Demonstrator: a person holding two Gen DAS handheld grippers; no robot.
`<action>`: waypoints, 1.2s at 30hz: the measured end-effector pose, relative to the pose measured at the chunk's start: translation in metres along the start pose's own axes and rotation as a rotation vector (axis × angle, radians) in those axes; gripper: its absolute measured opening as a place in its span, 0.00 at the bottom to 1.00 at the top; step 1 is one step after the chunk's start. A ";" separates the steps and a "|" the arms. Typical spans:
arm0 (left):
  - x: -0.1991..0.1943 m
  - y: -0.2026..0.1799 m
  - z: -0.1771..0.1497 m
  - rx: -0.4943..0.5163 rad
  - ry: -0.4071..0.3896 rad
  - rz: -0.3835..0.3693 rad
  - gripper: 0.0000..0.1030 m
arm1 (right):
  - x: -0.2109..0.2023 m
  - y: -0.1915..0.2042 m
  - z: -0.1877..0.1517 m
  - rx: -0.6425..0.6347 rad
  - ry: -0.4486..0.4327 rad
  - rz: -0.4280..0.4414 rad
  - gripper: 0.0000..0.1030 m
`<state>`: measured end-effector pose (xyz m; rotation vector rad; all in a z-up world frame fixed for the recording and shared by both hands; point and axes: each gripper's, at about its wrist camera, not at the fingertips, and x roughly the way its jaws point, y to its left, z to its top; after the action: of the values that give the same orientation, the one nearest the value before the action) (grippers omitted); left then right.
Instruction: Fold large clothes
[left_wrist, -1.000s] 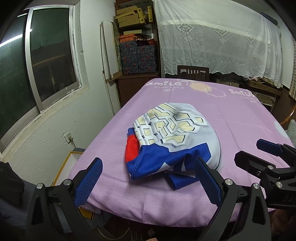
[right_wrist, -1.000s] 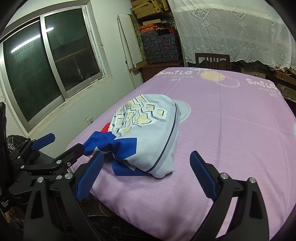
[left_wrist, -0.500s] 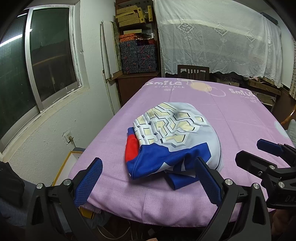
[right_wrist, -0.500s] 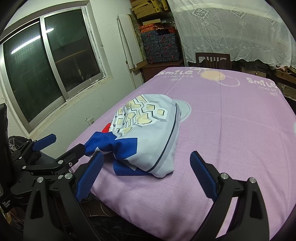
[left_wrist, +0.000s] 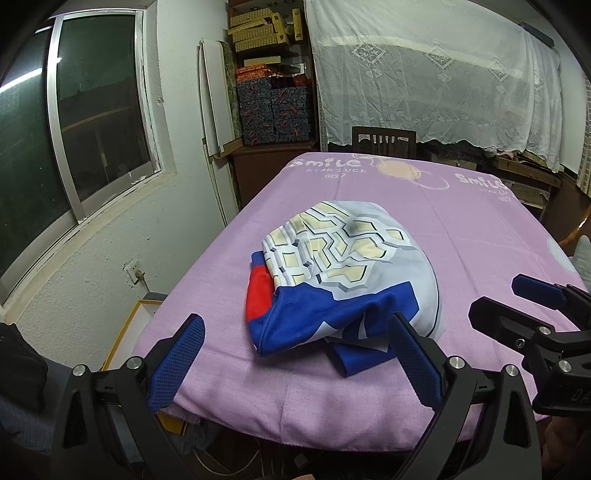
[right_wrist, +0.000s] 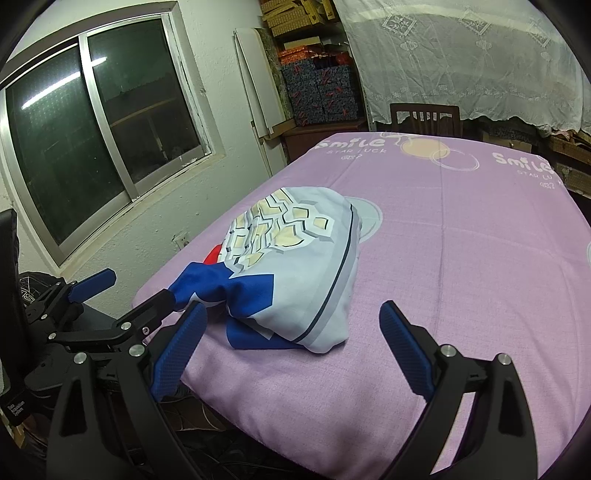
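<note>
A crumpled garment (left_wrist: 343, 280), grey-white with a yellow hexagon print plus blue and red parts, lies in a heap near the front left corner of the table under a purple cloth (left_wrist: 461, 221). My left gripper (left_wrist: 295, 360) is open just in front of the heap, its fingers either side of the blue hem and apart from it. My right gripper (right_wrist: 291, 343) is open too, hovering before the garment (right_wrist: 295, 266) with nothing between its fingers. Each gripper shows in the other's view: the right gripper (left_wrist: 498, 299) and the left gripper (right_wrist: 133, 291).
A window (left_wrist: 74, 147) and white wall run along the left of the table. A wooden chair (left_wrist: 384, 140) stands at the far end, with shelves of boxes (left_wrist: 273, 110) and a lace curtain (left_wrist: 424, 81) behind it. A yellow-edged box (left_wrist: 129, 332) sits on the floor at left.
</note>
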<state>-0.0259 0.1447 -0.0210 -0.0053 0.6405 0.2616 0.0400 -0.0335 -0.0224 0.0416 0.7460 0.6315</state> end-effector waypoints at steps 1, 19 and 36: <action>0.000 0.000 0.000 0.000 0.000 0.000 0.96 | 0.000 0.000 0.000 0.000 0.000 0.001 0.89; 0.000 -0.002 -0.001 0.001 0.004 -0.002 0.96 | 0.001 0.002 -0.002 0.011 0.004 0.003 0.89; 0.006 -0.002 -0.004 0.007 0.014 -0.013 0.96 | 0.001 0.002 -0.005 0.021 0.006 0.006 0.89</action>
<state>-0.0230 0.1439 -0.0277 -0.0049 0.6547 0.2474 0.0363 -0.0323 -0.0257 0.0612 0.7585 0.6296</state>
